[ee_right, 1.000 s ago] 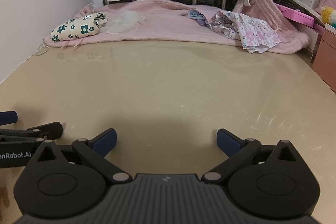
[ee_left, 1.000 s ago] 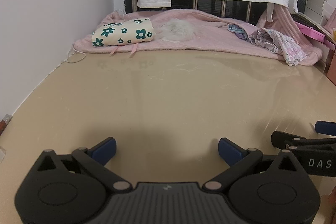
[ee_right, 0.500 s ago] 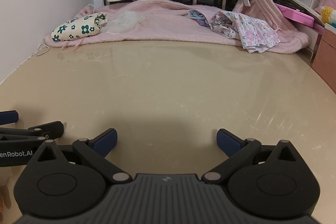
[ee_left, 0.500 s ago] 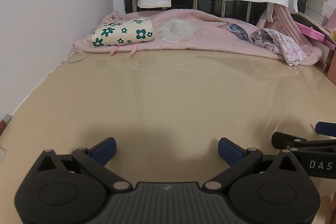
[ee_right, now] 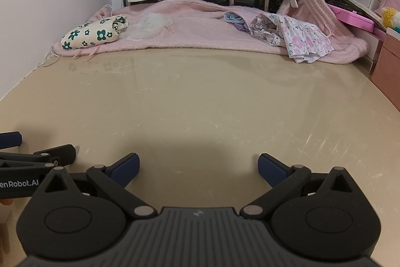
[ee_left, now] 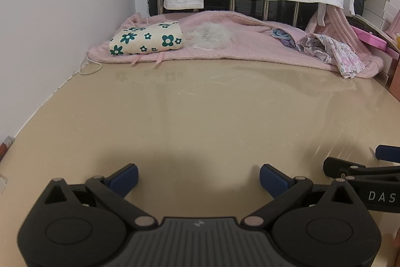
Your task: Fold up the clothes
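A glossy beige table (ee_left: 200, 121) stretches ahead. At its far edge, on a fuzzy pink blanket (ee_left: 250, 46), lie a folded flower-print cloth (ee_left: 147, 40) and crumpled floral clothes (ee_right: 295, 35). My left gripper (ee_left: 198, 177) and right gripper (ee_right: 197, 169) gape wide, empty.

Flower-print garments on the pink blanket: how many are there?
2. The cream garment with green flowers lies folded at the blanket's left end; the pale purple floral garment lies crumpled at the right end. A small blue-purple cloth beside it shows no clear print; more may be hidden.
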`<action>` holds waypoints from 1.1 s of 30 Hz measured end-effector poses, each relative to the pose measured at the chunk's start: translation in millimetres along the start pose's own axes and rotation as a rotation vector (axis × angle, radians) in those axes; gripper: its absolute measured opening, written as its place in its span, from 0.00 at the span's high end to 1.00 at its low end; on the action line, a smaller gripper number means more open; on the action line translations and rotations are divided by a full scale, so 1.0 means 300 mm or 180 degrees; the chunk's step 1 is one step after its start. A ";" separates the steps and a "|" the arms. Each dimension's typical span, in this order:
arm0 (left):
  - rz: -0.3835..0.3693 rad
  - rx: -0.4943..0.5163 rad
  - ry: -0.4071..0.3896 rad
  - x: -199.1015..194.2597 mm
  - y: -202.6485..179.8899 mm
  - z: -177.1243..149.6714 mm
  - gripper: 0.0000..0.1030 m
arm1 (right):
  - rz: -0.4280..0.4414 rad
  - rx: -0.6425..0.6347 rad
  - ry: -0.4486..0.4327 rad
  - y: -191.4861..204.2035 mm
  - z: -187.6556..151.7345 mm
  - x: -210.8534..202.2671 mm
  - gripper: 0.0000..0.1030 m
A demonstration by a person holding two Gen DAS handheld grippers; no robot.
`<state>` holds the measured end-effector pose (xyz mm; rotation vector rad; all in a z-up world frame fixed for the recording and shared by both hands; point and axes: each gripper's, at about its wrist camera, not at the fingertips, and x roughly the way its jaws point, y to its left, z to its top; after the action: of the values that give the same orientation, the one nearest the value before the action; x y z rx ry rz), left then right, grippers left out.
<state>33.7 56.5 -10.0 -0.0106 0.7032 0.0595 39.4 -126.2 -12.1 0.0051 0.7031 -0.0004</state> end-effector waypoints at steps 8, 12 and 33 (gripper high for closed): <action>-0.0008 0.0005 -0.0001 -0.002 0.000 -0.002 0.00 | -0.0002 0.0008 -0.0001 0.001 0.000 0.001 0.01; -0.0018 0.0012 -0.0001 -0.001 0.002 -0.002 0.00 | -0.0011 0.0013 -0.0002 0.001 -0.002 -0.001 0.01; -0.0041 0.0029 0.0000 0.000 0.002 -0.001 0.00 | -0.0019 0.0034 -0.0003 0.002 -0.004 -0.003 0.01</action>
<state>33.4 57.0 -10.3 -0.0066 0.7032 0.0439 37.8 -125.6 -12.6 0.0133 0.7023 -0.0100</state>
